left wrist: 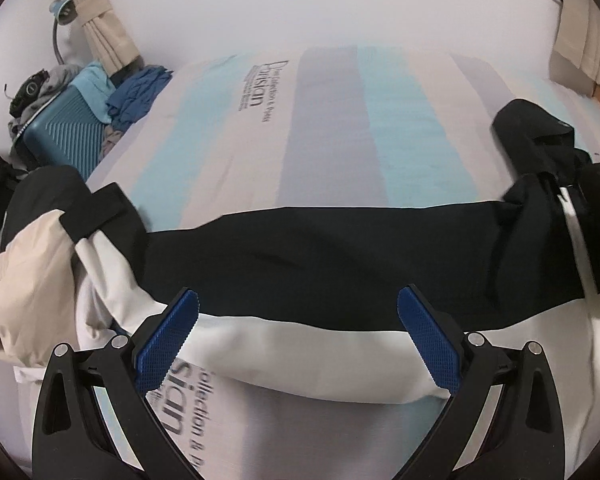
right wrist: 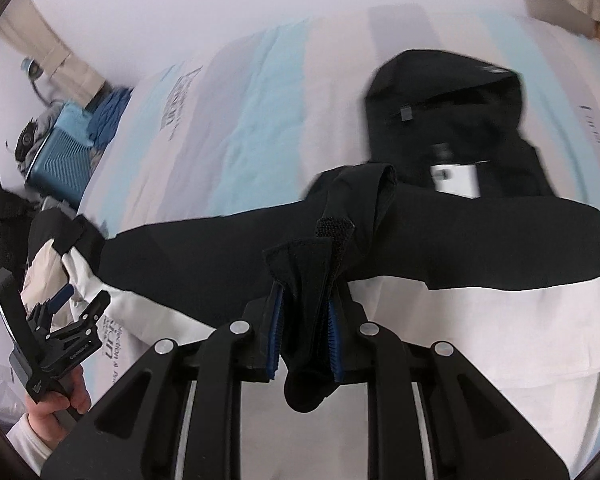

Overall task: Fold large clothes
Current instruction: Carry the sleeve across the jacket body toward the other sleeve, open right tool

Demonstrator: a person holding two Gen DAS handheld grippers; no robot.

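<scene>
Jacket (left wrist: 320, 248) lies across the bed (left wrist: 332, 120). Right gripper (right wrist: 305, 332) clenched on its black cuff (right wrist: 304, 280); left gripper (left wrist: 296, 340) gapes empty above the white hem. Carry the cuff low and taut, so the sleeve lands flat.

Even, soft indoor light, cool white cast, no hard shadows or glare. Strong fisheye bending and black vignette at corners in both views. Right wrist view motion-smeared, worst on the black jacket (right wrist: 440, 128); left wrist view sharper, bed (left wrist: 340, 120) slightly soft.
</scene>
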